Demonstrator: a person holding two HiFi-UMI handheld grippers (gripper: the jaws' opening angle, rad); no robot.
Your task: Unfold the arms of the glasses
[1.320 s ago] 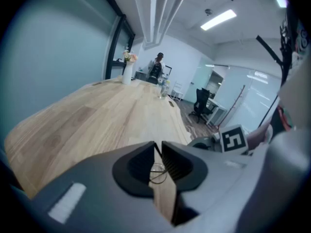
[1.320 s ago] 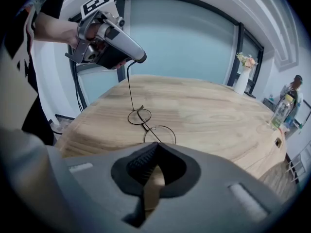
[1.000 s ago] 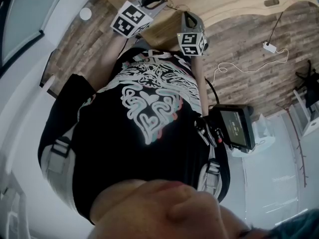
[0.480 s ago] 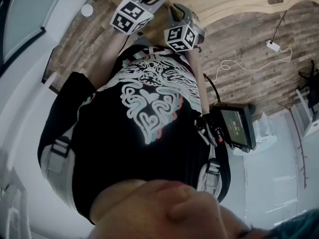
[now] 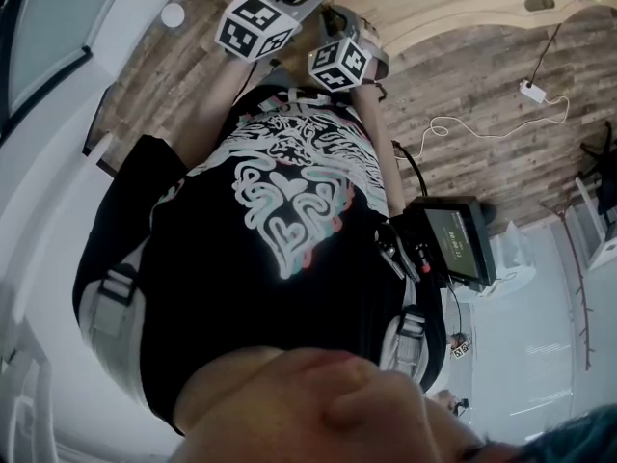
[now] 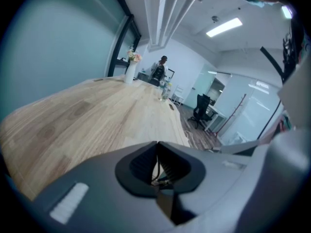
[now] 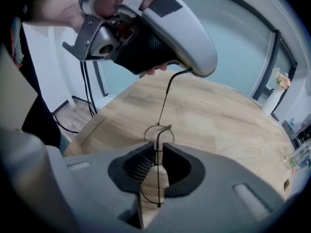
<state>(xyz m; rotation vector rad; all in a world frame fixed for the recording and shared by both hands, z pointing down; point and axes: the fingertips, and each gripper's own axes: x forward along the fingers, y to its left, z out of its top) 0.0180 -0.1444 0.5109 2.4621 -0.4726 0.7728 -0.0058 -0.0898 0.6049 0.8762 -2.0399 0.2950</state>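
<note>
The right gripper has its fingers clamped on the front of the thin wire glasses, with a lens ring showing just above them. One arm of the glasses runs up to the left gripper, whose fingers are pressed together on the arm's tip. The glasses hang above the wooden worktop, near its rounded edge.

Dark, seemingly black thin-wire glasses, pale wood-grain table, black shirt with white swirl print
</note>
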